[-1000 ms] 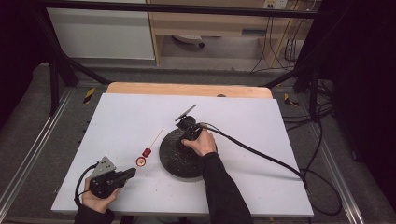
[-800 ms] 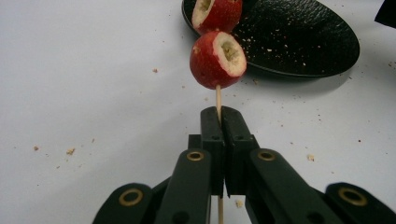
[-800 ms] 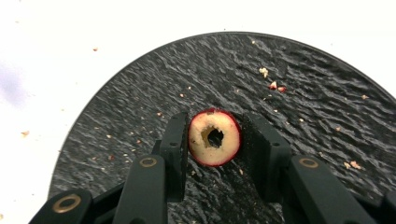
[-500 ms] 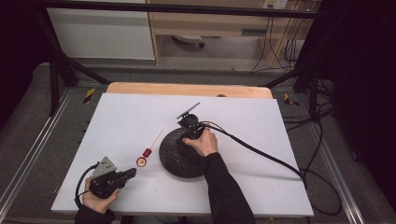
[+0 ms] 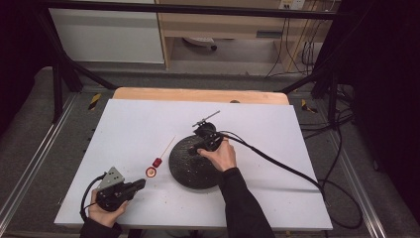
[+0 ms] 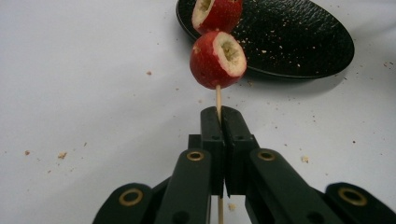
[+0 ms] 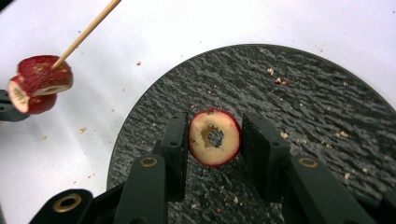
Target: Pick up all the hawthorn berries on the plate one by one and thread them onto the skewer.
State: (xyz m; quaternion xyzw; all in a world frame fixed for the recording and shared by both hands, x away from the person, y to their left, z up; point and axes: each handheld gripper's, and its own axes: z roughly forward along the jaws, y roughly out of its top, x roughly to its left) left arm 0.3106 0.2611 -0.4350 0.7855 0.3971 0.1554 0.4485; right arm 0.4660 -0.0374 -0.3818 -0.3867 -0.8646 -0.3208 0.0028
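My left gripper (image 5: pixel 137 185) rests near the table's front left corner, shut on a thin wooden skewer (image 6: pixel 218 99). Two red hollowed fruit pieces (image 6: pixel 218 59) are threaded on that skewer, and its bare tip (image 5: pixel 169 144) points toward the far right. A black textured plate (image 5: pixel 190 171) sits mid-table. Over its far edge my right gripper (image 5: pixel 195 150) is shut on a red fruit ring with a pale, cored middle (image 7: pixel 215 137), one jaw on each side. From the right gripper view the skewered pieces (image 7: pixel 41 83) lie off to the left of the plate (image 7: pixel 303 116).
Crumbs are scattered over the white tabletop (image 5: pixel 277 134) and the plate. The right gripper's black cable (image 5: pixel 282 166) trails across the table to the right edge. A wooden strip (image 5: pixel 198 94) runs along the far edge.
My right gripper has risen a little over the plate's far edge with the fruit ring between its jaws. The left gripper and skewer have stayed put.
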